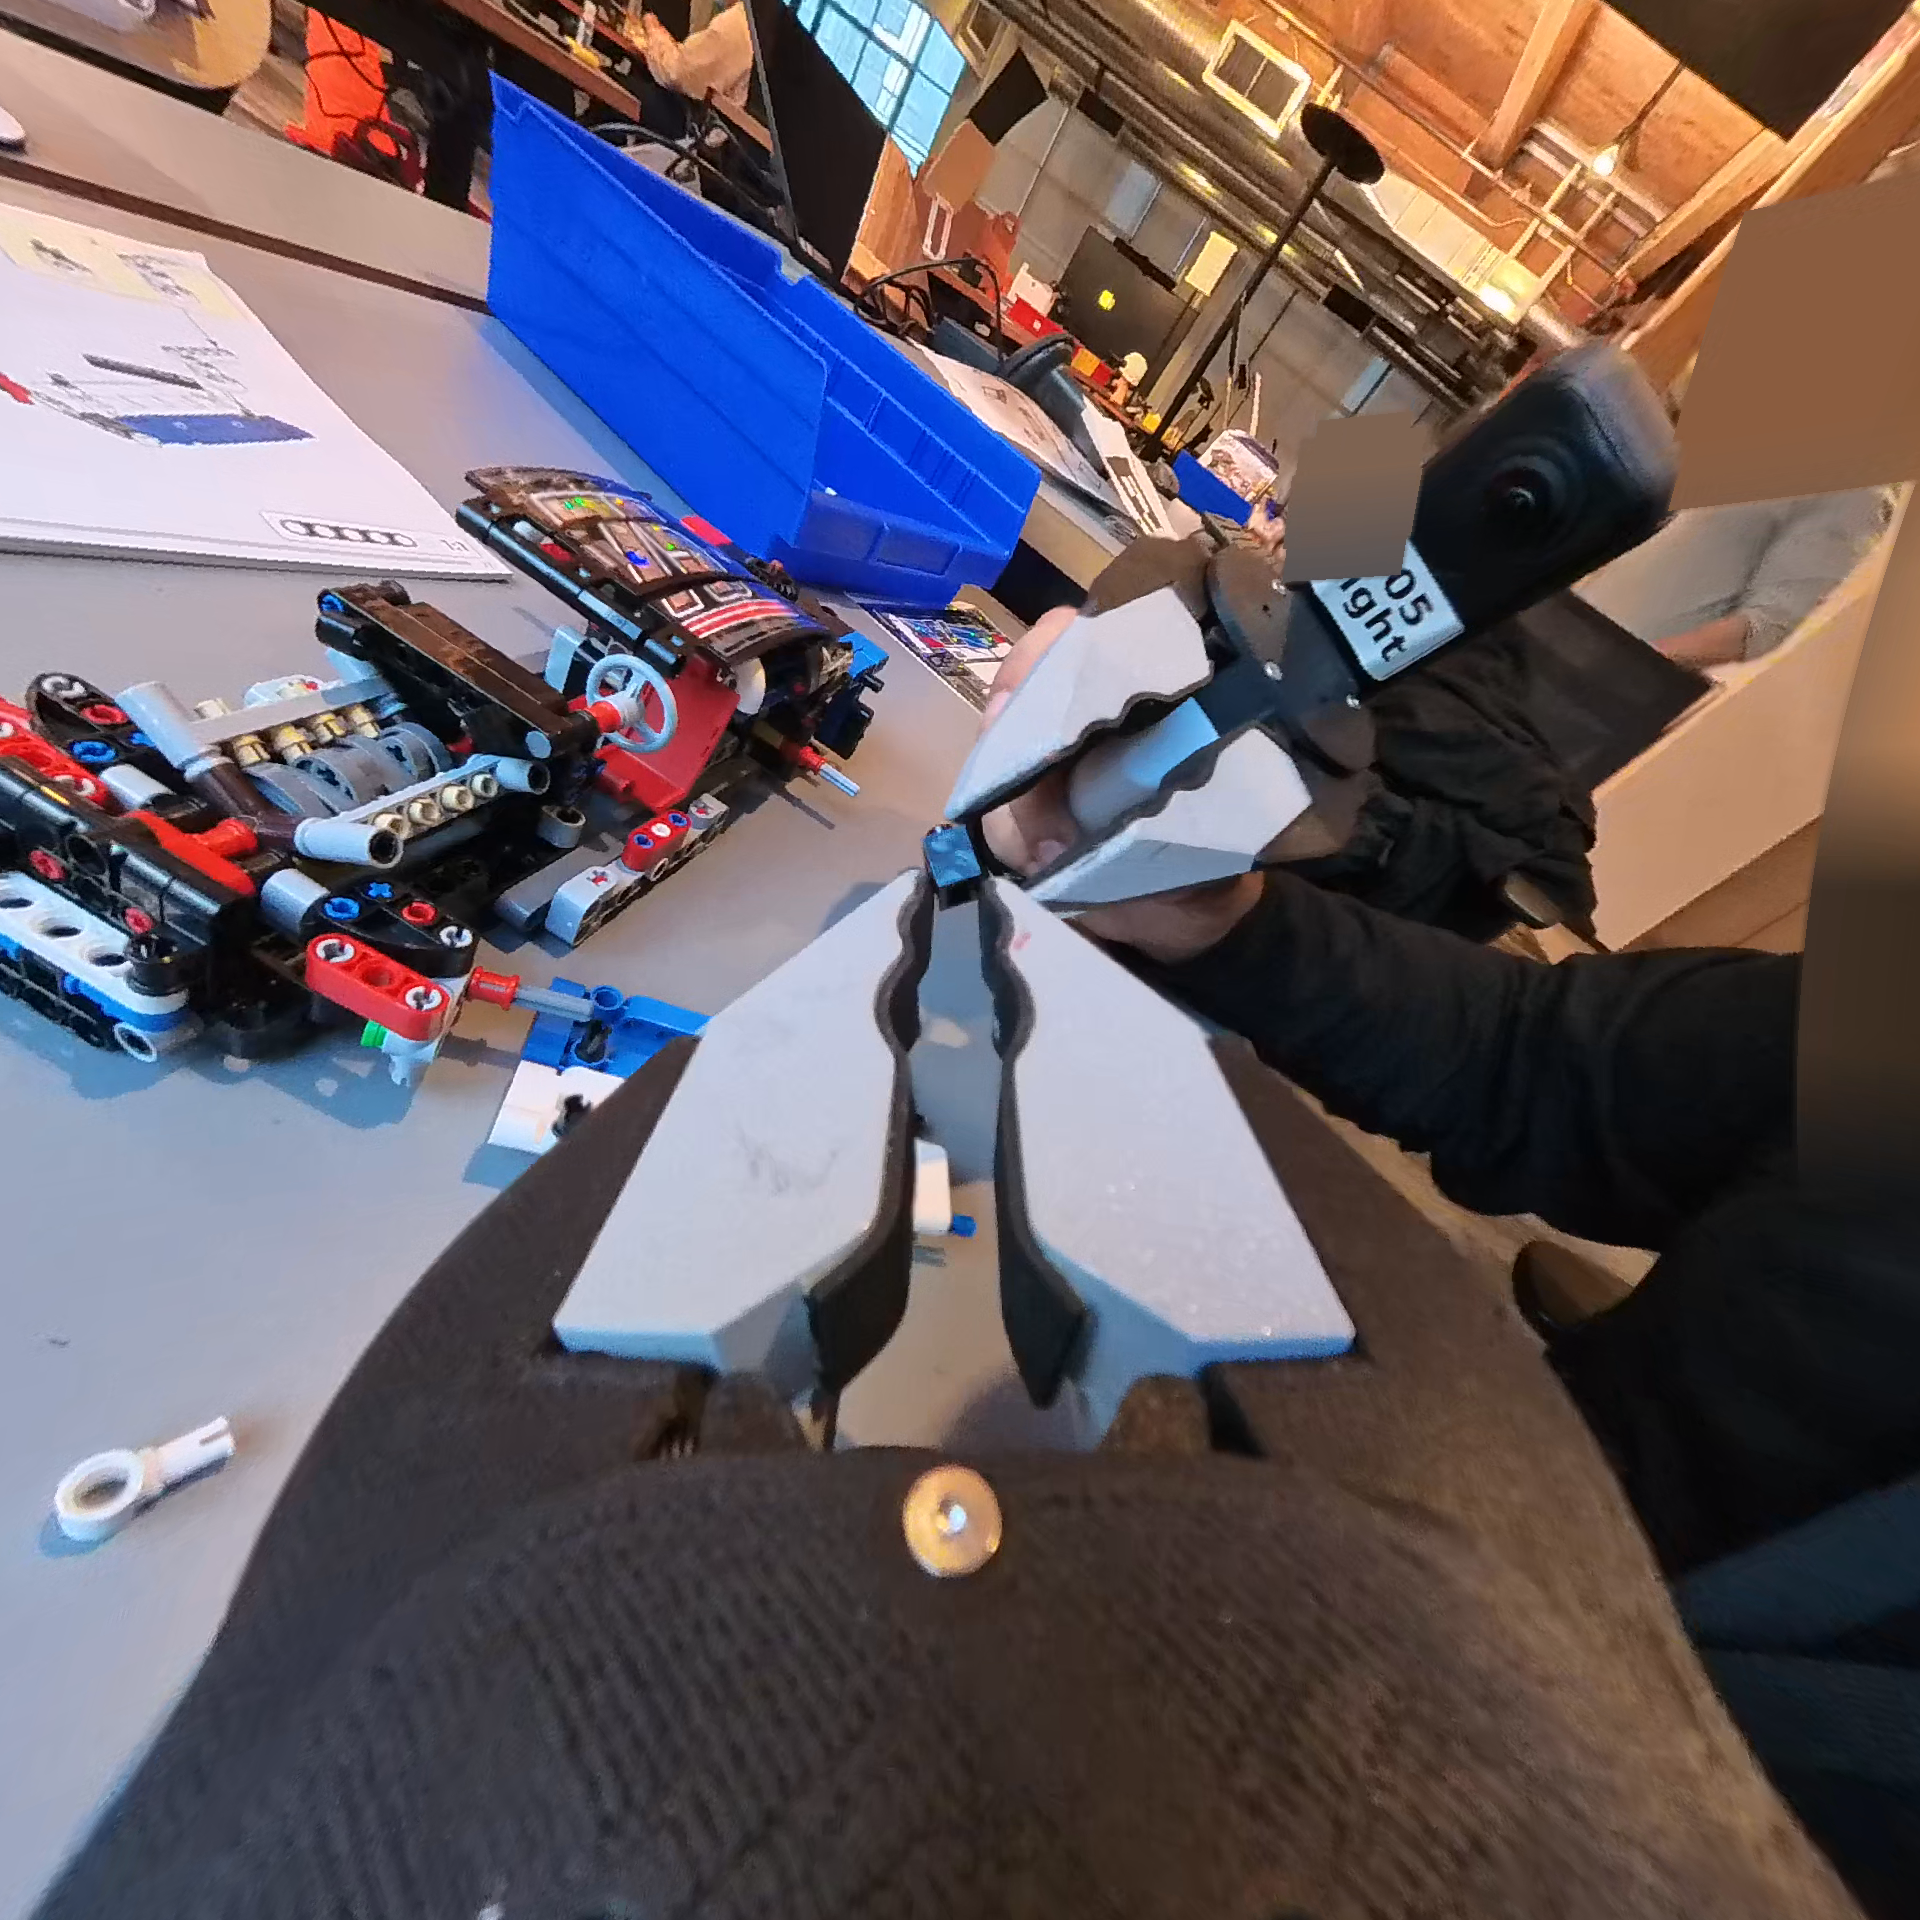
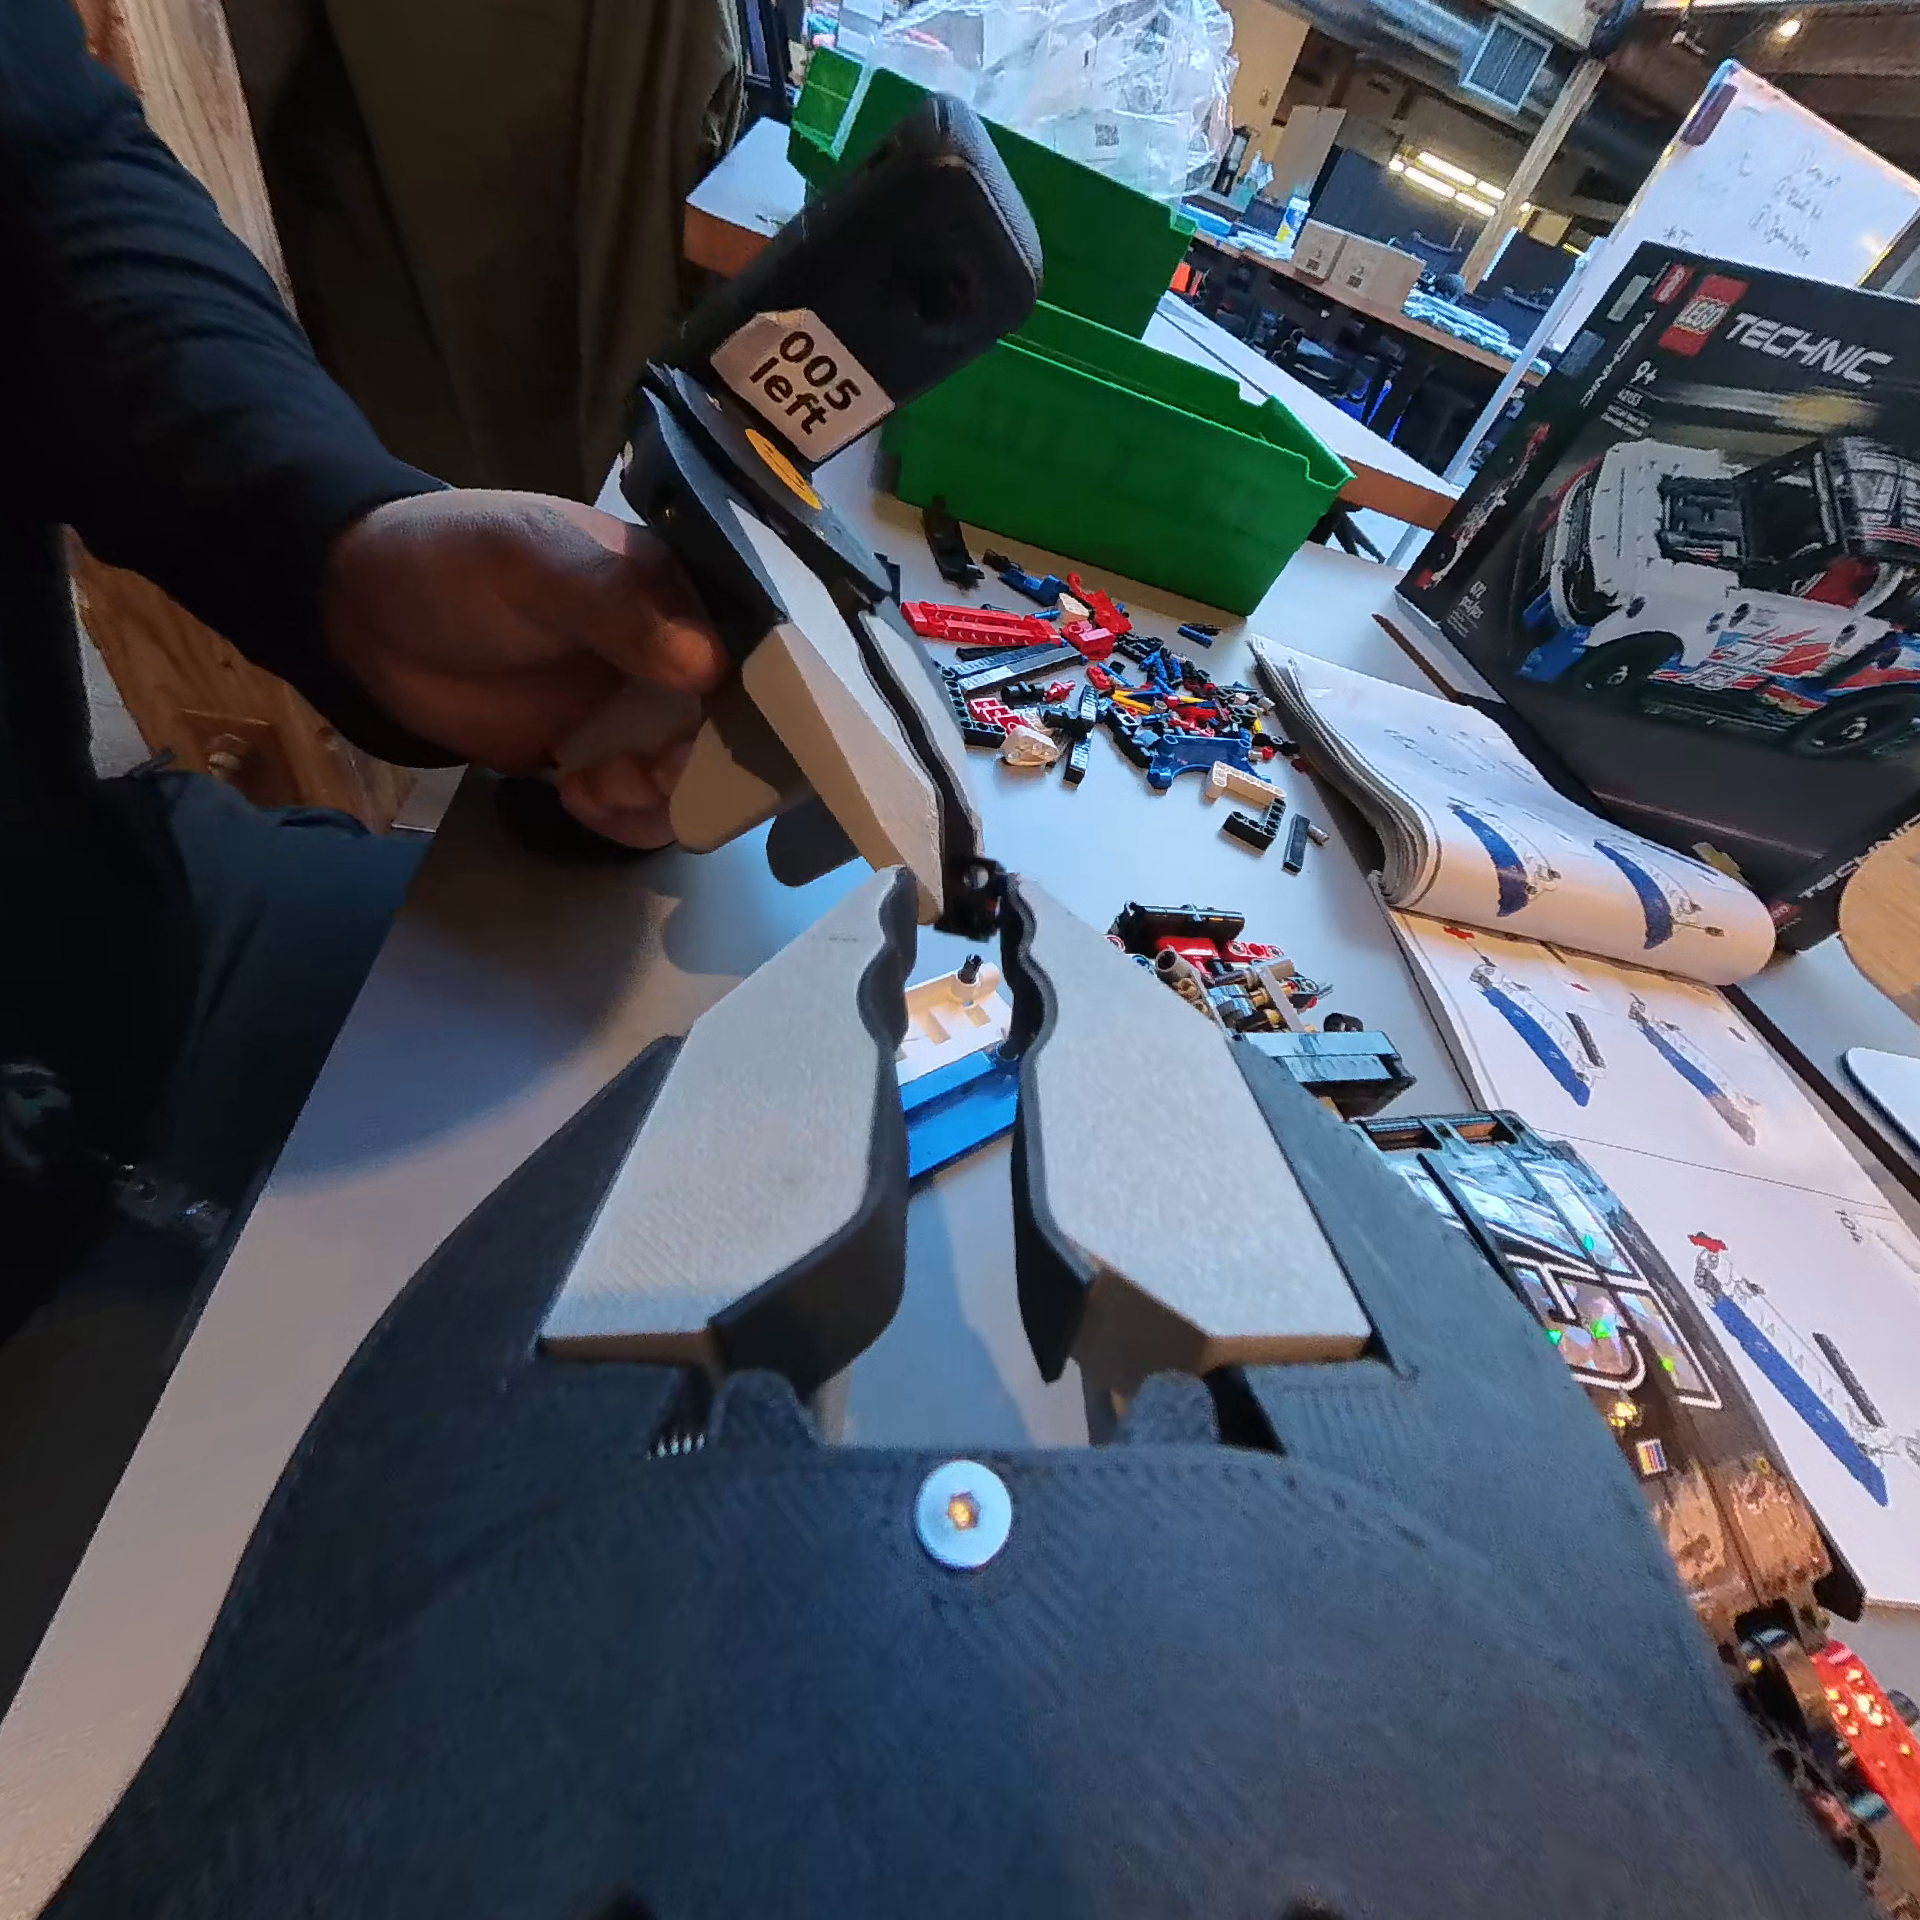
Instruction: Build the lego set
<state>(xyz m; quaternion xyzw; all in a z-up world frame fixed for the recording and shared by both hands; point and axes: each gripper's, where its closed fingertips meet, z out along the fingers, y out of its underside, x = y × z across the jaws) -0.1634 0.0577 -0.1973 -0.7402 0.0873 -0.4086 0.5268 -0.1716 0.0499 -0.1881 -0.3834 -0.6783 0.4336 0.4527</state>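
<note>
- A small black lego piece [image 1: 954,864] is held above the table [image 1: 260,1226] at the point where the two grippers meet tip to tip.
- The left gripper [image 1: 951,899] is seen closed on this piece, its fingertips pinching it from both sides (the fingers stand apart lower down, where their black pads curve).
- The right gripper [image 2: 961,902] is likewise clamped on the same black piece [image 2: 975,896], which shows as a dark lump between its tips.
- In the left wrist view, the right gripper [image 1: 961,831] is seen coming in from the right, held by a hand [image 1: 1049,821] in a black sleeve.
- In the right wrist view, the left gripper [image 2: 951,894] is held by a hand [image 2: 520,634] and slopes down from the upper left.
- The partly built lego car [image 1: 416,769] lies on the table to the left, well apart from the grippers.
- A blue and white lego part [image 1: 582,1060] rests on the table beside the car, below the raised grippers.
- A white ring-ended piece [image 1: 135,1475] lies alone near the table edge.
- Loose lego pieces [image 2: 1122,696] are scattered near a green bin [image 2: 1101,478].
- An open instruction booklet [image 2: 1507,831] and the set's box [image 2: 1704,520] are placed to the right; a blue bin [image 1: 727,364] stands behind the car.
</note>
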